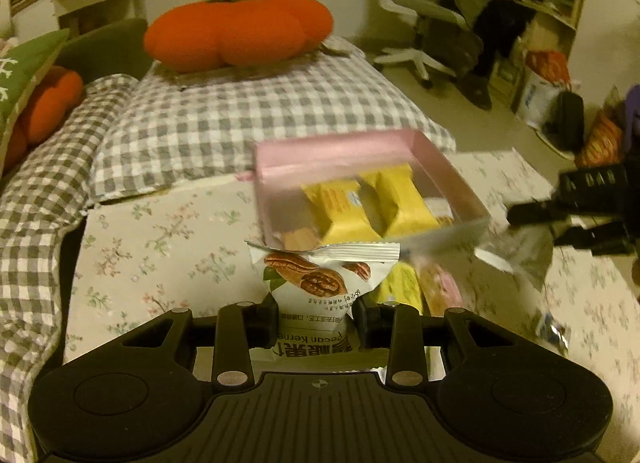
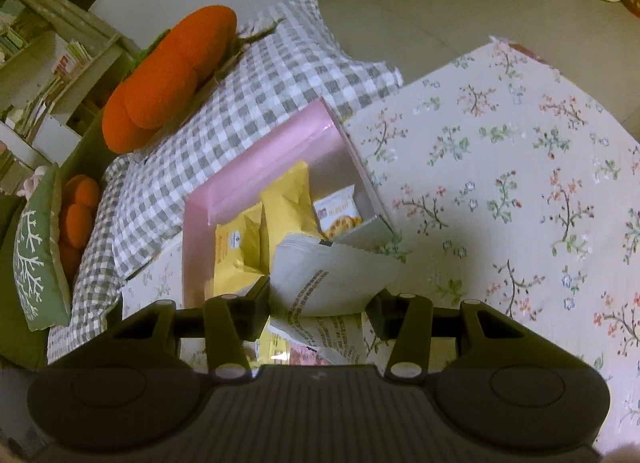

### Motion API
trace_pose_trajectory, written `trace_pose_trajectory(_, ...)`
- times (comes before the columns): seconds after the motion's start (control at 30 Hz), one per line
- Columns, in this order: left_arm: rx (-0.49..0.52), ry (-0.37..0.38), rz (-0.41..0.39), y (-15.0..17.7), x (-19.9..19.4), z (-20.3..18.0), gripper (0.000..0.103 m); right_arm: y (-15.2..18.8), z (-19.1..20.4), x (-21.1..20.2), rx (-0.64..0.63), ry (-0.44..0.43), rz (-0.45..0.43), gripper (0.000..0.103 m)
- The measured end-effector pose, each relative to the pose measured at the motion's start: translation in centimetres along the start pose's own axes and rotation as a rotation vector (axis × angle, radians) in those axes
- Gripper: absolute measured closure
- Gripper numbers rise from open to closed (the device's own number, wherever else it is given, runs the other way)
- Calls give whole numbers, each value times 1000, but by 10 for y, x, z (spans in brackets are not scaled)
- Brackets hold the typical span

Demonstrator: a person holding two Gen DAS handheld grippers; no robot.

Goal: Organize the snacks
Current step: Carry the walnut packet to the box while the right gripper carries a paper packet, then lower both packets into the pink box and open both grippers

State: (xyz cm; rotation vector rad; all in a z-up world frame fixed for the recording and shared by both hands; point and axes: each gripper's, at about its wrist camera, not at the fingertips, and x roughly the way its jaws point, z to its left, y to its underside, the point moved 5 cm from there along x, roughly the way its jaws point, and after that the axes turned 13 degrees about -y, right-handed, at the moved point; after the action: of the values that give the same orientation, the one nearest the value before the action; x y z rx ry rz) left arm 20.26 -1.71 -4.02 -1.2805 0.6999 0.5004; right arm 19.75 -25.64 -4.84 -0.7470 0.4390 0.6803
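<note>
In the left wrist view, the left gripper (image 1: 316,317) sits at the bottom centre, its jaws partly closed and pressing on a white pecan packet (image 1: 320,287). The packet stands up between them, just before the near wall of the pink box (image 1: 336,151), which lies in the middle of the frame on the flowered cloth (image 1: 160,231). Inside the box are two yellow packets (image 1: 368,203); a few more snacks (image 1: 420,287) lie on the cloth under the packet. At the right edge the right gripper (image 1: 532,215) is seen, dark and blurred. In the right wrist view, the right gripper (image 2: 318,313) is at the bottom centre with its jaws about half closed around a grey-white pouch (image 2: 332,275); the left pad touches it, but the right pad is hard to judge. The pouch points to the near corner of the box (image 2: 256,167), where the yellow packets (image 2: 264,231) and a cookie packet (image 2: 336,215) lie. The step in hand seems to be carrying snacks into the box. The next move probably calls for bringing the pecan packet over the wall, above a free place, and only then opening the jaws.
</note>
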Motion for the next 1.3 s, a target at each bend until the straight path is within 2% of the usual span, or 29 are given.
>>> trace_pose_trajectory(0.13,-43,5,-10,-16,13,4,70,-7,3,3,-40,9,-26,58)
trace_pose_trajectory(0.37,-122,63,-32,-42,41,-2,70,-29,9,11,-131,-4,-108,58)
trace_pose_trajectory(0.53,-141,80,-29,-54,66,-12,70,-44,13,25,-175,-62,-118,58)
trace_pose_trajectory(0.63,-133,78,-35,-57,78,-15,70,-47,21,39,-245,-72,-107,58)
trace_pose_trajectory(0.83,-129,53,8,-48,108,-16,70,-38,30,62,-424,23,-61,58)
trace_pose_trajectory(1.0,-122,73,15,-46,116,-18,69,-34,17,74,-410,62,-4,58)
trace_pose_trajectory(1.1,-99,65,23,-45,117,-20,63,-32,14,77,-421,96,3,55)
trace_pose_trajectory(1.17,-80,44,13,-48,112,-17,53,-35,13,70,-374,74,-15,50)
trace_pose_trajectory(1.2,-85,40,3,-50,110,-14,48,-38,13,67,-357,65,-27,43)
trace_pose_trajectory(1.27,-115,49,-18,-56,103,-5,39,-44,13,57,-327,56,-60,41)
trace_pose_trajectory(1.3,-133,63,-28,-59,99,-1,38,-46,12,53,-314,57,-70,41)
